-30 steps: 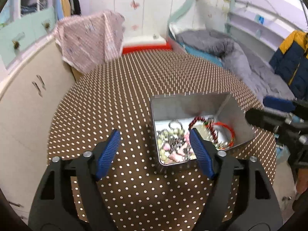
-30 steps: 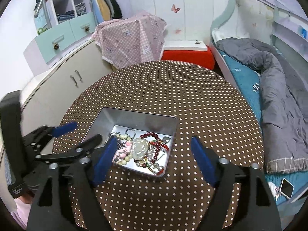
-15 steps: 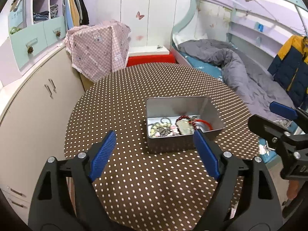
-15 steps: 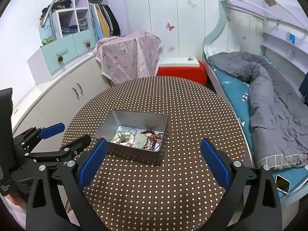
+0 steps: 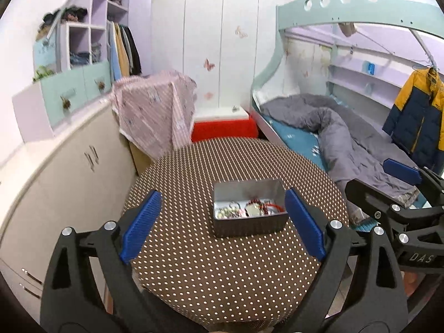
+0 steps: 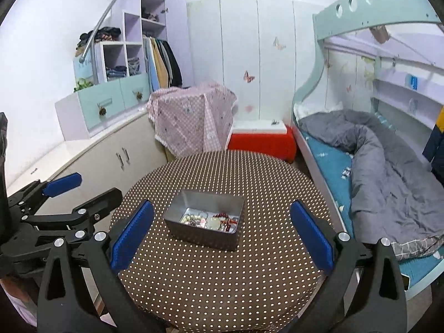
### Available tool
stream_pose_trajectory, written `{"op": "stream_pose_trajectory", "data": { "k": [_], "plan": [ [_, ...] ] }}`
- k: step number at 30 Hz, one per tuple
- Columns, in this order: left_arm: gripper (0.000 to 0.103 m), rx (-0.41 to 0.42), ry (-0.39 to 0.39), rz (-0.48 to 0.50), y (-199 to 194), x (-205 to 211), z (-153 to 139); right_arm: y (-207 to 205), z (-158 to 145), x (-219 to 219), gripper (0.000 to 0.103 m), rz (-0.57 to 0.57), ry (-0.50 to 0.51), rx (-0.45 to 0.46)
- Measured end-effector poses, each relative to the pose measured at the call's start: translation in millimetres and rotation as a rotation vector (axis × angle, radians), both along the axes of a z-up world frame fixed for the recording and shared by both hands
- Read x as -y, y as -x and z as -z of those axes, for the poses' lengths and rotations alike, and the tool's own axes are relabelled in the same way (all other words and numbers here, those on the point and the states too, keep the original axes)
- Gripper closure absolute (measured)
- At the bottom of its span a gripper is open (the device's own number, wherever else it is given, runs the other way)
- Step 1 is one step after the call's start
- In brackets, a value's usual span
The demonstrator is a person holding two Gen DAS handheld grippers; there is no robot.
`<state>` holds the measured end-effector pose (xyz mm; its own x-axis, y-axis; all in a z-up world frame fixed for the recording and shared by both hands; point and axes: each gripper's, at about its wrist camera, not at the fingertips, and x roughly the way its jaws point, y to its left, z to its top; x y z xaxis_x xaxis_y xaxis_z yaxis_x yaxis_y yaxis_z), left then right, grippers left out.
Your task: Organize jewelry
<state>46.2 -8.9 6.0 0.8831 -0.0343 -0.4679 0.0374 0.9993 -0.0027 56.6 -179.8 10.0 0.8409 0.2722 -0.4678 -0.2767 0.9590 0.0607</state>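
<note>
Jewelry [image 5: 248, 210] lies tangled in the metal tin [image 5: 249, 225] mid-counter [image 5: 222, 272]. We hold the left gripper [image 5: 222, 222] and right gripper [image 6: 220, 233] released, their jaws having just been opening, nothing between them. Strands could snag and drag together if we pinch carelessly.

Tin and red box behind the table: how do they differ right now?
The tin is bare grey metal; the red box is red with a white top. The tin stands on the dotted table; the red box sits beyond the table's far edge, lower down by the wall. The tin is open, with jewelry heaped inside; the red box shows no contents. Both are rectangular.
</note>
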Motion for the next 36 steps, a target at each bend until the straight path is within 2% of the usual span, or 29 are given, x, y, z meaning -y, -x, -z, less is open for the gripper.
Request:
{"op": "stream_pose_trajectory", "data": {
  "k": [11, 36],
  "plan": [
    [0.013, 0.112, -0.037, -0.046, 27.2, 8.1, -25.3, 20.5, -14.3, 4.9, 0.008, 0.004, -0.008, 0.077],
    [0.011, 0.122, -0.034, -0.034, 40.4, 15.2, -31.1, 34.5, -15.4, 7.4, 0.008, 0.005, -0.016, 0.098]
  ]
}}
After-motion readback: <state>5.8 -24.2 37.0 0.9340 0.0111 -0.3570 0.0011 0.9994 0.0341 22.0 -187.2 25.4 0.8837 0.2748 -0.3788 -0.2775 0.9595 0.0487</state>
